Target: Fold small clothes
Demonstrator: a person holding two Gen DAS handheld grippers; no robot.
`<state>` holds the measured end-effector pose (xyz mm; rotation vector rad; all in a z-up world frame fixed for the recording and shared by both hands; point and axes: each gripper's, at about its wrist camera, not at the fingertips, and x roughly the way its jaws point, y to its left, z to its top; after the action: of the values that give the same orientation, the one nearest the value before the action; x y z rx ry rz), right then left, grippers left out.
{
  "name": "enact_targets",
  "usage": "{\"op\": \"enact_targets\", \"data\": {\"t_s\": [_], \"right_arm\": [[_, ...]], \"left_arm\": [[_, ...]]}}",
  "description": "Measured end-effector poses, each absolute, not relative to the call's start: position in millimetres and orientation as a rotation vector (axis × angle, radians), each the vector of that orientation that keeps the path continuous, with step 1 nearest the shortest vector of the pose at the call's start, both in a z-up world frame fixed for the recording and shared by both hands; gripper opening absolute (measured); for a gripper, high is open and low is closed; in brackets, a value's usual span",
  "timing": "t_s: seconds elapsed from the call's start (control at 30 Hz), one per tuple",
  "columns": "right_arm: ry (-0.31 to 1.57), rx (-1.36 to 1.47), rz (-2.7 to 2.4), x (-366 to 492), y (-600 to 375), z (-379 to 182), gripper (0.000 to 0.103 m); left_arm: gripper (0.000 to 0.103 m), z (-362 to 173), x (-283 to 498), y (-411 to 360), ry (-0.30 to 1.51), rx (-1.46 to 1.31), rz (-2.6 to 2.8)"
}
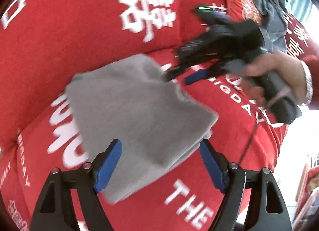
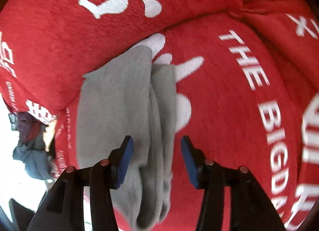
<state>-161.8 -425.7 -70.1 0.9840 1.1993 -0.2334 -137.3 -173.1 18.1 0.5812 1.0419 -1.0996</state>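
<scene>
A small grey garment (image 1: 137, 111) lies folded on a red sofa seat cushion (image 1: 229, 131) printed with white letters. My left gripper (image 1: 160, 149) hovers open over its near edge, blue pads either side of the cloth, gripping nothing. In the left wrist view a person's hand (image 1: 277, 71) holds the right gripper (image 1: 179, 76) at the garment's far corner, its jaws apart. In the right wrist view the same grey garment (image 2: 123, 115) shows stacked folds, and my right gripper (image 2: 157, 143) stands open above it, with the cloth below the pads.
The red back cushion (image 1: 79, 31) with white characters rises behind the seat. A heap of dark grey clothes (image 1: 273, 11) sits on the sofa's far right arm. More bundled clothes (image 2: 31, 141) lie off the sofa's edge at the left of the right wrist view.
</scene>
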Motion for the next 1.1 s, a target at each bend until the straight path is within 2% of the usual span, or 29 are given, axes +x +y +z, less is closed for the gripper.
{"op": "enact_targets", "data": {"t_s": [0.1,0.23,0.4,0.43,0.47,0.5,0.53,0.57,0.7,0.83,0.9,1.03,1.07,1.1], "right_arm": [[1.165,1.053,-0.228,-189,-414,-62,0.054],[1.123,1.171,-0.207,-217,-388,-61,0.056],[1.09,1.251,-0.207,-230,-372,-69,0.056],[1.107,1.249,-0.213,-226,-370,-74,0.05],[1.121,1.239,-0.219,-223,-369,-75,0.021],[1.14,1.22,-0.225,-221,-368,-75,0.014],[1.152,1.199,-0.228,-217,-366,-73,0.014],[1.133,1.193,-0.203,-212,-363,-67,0.014],[1.082,1.197,-0.145,-210,-349,-52,0.013],[1.186,1.182,-0.239,-226,-344,-88,0.013],[1.173,1.251,-0.256,-236,-349,-107,0.012],[1.175,1.183,-0.253,-232,-345,-102,0.012],[1.187,1.161,-0.254,-228,-344,-100,0.012],[1.198,1.146,-0.259,-226,-343,-98,0.012]], "left_arm": [[0.081,15,-101,-148,1.186,0.471,-1.008],[0.081,-14,-59,-124,1.377,0.324,-0.89],[0.081,-48,-36,-127,1.556,0.173,-0.922],[0.081,-54,-33,-129,1.587,0.153,-0.926],[0.08,-60,-32,-131,1.608,0.147,-0.925],[0.073,-64,-32,-133,1.618,0.16,-0.921],[0.047,-66,-33,-135,1.62,0.176,-0.927],[0.04,-68,-34,-137,1.627,0.195,-0.942],[0.031,-63,-39,-132,1.569,0.269,-1.007],[0.03,-73,-34,-126,1.585,0.269,-1.023],[0.03,-75,-37,-126,1.576,0.283,-1.028],[0.03,-67,-49,-124,1.498,0.333,-1.011],[0.034,-65,-51,-123,1.493,0.333,-0.993],[0.042,-64,-51,-122,1.496,0.337,-0.976]]}}
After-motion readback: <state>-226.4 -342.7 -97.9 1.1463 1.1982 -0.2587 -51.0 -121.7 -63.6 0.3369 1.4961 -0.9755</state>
